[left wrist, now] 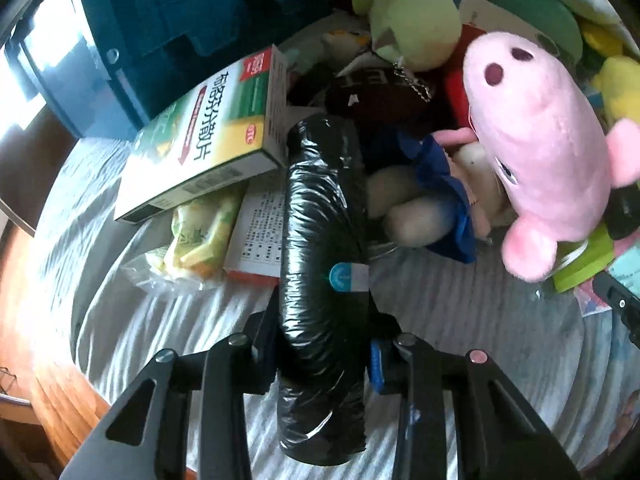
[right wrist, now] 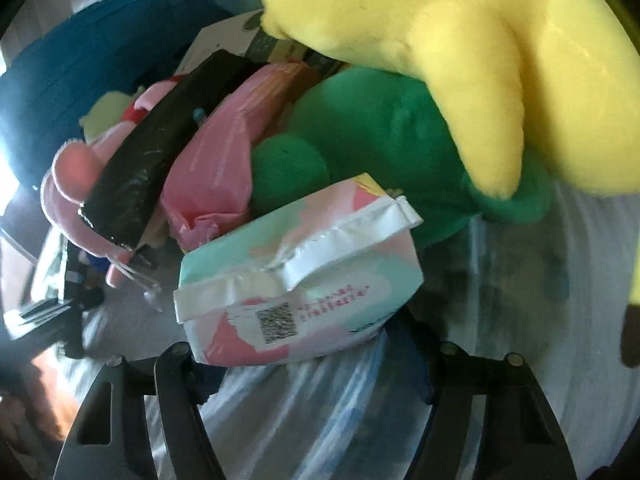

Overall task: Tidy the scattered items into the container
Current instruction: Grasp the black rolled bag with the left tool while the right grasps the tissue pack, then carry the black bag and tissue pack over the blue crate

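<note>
My left gripper (left wrist: 322,364) is shut on a black roll of bin bags (left wrist: 324,280), held lengthwise above the striped white cloth (left wrist: 460,320). The roll also shows in the right wrist view (right wrist: 160,148), slanting over the pile. My right gripper (right wrist: 308,364) is shut on a pastel pink, mint and white soft packet (right wrist: 300,280) with a QR code, held above the cloth. The blue container (left wrist: 160,20) stands at the back left; it also shows in the right wrist view (right wrist: 80,76). A pink pig plush (left wrist: 544,152) lies to the right of the roll.
A green and yellow medicine box (left wrist: 208,136), a yellow-green snack bag (left wrist: 196,240) and a leaflet box (left wrist: 260,224) lie left of the roll. A light green plush (left wrist: 412,24) lies behind. A green plush (right wrist: 380,140), yellow plush (right wrist: 460,40) and pink bag (right wrist: 216,168) crowd the right gripper.
</note>
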A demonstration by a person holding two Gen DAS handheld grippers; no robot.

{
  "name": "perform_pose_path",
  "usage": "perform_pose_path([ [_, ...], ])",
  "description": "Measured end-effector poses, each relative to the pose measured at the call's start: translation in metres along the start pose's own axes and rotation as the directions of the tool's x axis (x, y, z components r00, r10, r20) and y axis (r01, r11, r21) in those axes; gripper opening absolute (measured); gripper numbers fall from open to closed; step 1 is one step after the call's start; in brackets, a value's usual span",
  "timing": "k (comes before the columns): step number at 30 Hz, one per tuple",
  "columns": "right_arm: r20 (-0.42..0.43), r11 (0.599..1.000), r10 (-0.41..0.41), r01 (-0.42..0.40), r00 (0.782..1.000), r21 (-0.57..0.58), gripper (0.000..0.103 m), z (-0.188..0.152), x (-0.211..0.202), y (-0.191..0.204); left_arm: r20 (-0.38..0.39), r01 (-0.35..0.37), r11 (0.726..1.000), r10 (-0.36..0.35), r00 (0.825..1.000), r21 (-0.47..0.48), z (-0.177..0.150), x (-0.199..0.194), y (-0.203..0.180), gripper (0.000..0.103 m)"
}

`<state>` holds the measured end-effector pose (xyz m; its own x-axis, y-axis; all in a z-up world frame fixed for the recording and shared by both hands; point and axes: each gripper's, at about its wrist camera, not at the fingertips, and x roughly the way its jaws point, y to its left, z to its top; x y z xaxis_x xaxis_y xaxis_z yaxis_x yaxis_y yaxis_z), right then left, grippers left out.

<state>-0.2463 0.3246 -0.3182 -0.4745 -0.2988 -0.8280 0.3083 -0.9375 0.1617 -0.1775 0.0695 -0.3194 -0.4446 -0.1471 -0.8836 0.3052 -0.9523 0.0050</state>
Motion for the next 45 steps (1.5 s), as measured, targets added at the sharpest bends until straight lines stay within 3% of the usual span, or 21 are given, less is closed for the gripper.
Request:
perform_pose_path([
  [5, 0.001, 1.0, 0.004, -0.004, 1.0, 0.009, 0.073, 0.0, 0.002, 0.0, 0.001, 0.012, 1.0, -0.012, 1.0, 0.002, -0.001, -0.003, 0.002, 0.034],
  [11, 0.019, 0.999, -0.016, 0.016, 1.0, 0.03, 0.068, -0.002, -0.016, 0.004, 0.009, 0.029, 0.999, -0.029, 1.0, 0.023, -0.008, -0.021, 0.007, 0.033],
  [18, 0.065, 1.0, 0.019, -0.02, 0.998, 0.01, 0.068, 0.0, -0.074, 0.024, 0.082, 0.075, 0.996, -0.079, 0.994, 0.044, -0.004, -0.078, 0.013, 0.033],
  [25, 0.146, 0.997, 0.062, -0.055, 0.987, -0.046, 0.068, 0.016, -0.127, 0.071, 0.198, 0.098, 0.993, -0.11, 0.974, 0.07, 0.016, -0.137, 0.008, 0.033],
  [35, 0.268, 0.984, 0.118, -0.077, 0.956, -0.159, 0.068, 0.061, -0.185, 0.125, 0.383, 0.085, 0.993, -0.11, 0.917, 0.081, 0.049, -0.218, 0.023, 0.033],
  [41, 0.342, 0.968, 0.163, -0.084, 0.925, -0.236, 0.068, 0.099, -0.217, 0.167, 0.495, 0.064, 0.996, -0.087, 0.864, 0.064, 0.079, -0.265, 0.048, 0.033],
  [45, 0.393, 0.949, 0.226, -0.111, 0.891, -0.295, 0.068, 0.131, -0.23, 0.212, 0.567, 0.05, 0.998, -0.063, 0.822, 0.038, 0.109, -0.289, 0.083, 0.033],
])
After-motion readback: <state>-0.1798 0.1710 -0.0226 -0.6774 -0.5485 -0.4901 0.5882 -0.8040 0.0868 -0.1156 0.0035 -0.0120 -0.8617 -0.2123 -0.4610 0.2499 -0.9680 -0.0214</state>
